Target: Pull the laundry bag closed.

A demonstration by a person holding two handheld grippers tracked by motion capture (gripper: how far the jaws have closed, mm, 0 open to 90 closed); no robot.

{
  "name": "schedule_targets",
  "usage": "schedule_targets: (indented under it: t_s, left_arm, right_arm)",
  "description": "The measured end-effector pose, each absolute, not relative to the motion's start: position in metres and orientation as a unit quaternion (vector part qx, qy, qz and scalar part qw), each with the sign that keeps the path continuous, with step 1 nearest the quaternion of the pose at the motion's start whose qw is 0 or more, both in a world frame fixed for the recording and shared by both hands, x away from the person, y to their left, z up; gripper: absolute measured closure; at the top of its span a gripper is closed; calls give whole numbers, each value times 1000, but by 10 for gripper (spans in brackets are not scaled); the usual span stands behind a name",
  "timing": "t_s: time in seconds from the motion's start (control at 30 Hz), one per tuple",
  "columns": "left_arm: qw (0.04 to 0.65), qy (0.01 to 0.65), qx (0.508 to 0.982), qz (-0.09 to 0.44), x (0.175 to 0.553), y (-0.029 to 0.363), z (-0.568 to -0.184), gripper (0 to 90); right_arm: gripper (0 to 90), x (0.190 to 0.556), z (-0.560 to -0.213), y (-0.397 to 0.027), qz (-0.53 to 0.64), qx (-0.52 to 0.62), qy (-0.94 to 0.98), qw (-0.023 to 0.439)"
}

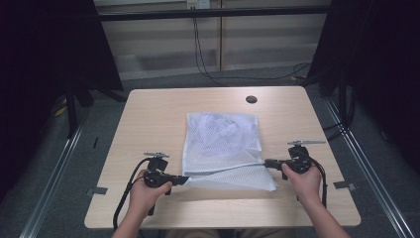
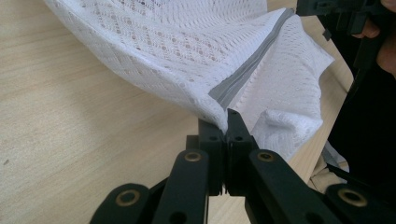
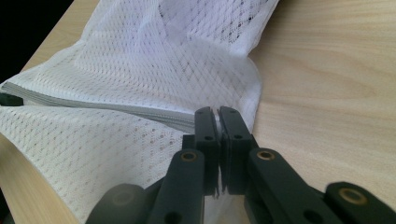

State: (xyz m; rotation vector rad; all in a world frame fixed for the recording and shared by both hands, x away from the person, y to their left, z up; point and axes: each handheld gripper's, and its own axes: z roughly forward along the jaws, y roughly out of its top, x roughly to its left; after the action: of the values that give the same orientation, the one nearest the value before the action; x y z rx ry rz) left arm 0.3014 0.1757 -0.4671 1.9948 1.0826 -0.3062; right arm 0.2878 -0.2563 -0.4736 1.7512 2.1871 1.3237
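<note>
A white mesh laundry bag (image 1: 221, 144) with a grey zipper (image 2: 243, 77) lies in the middle of the wooden table (image 1: 148, 114). Its near end is lifted and stretched between the two grippers. My left gripper (image 1: 184, 179) is shut on the bag's near left corner, at the zipper's end (image 2: 224, 119). My right gripper (image 1: 267, 162) is shut on the near right corner, where the zipper (image 3: 116, 108) runs into its jaws (image 3: 217, 116). The far part of the mesh bag (image 3: 187, 42) rests flat on the table.
A round dark cable hole (image 1: 251, 99) sits near the table's far edge. Metal brackets (image 1: 96, 190) stick out at the table's near sides. Black curtains hang at both sides, and cables (image 1: 203, 59) run across the floor behind the table.
</note>
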Motion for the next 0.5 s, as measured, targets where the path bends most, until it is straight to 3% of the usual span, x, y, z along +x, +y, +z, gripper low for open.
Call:
schedule_targets:
  t_s: [0.3, 0.37, 0.5]
  left_arm:
    - [424, 418, 793, -129, 301, 175, -469, 839]
    - [432, 415, 791, -129, 300, 174, -471, 729]
    - [450, 414, 785, -98, 301, 177, -471, 524]
  right_arm:
    - [867, 287, -475, -254, 427, 555, 713, 28]
    - [847, 287, -474, -253, 427, 553, 714, 33]
    - [676, 287, -475, -256, 431, 558, 708, 37]
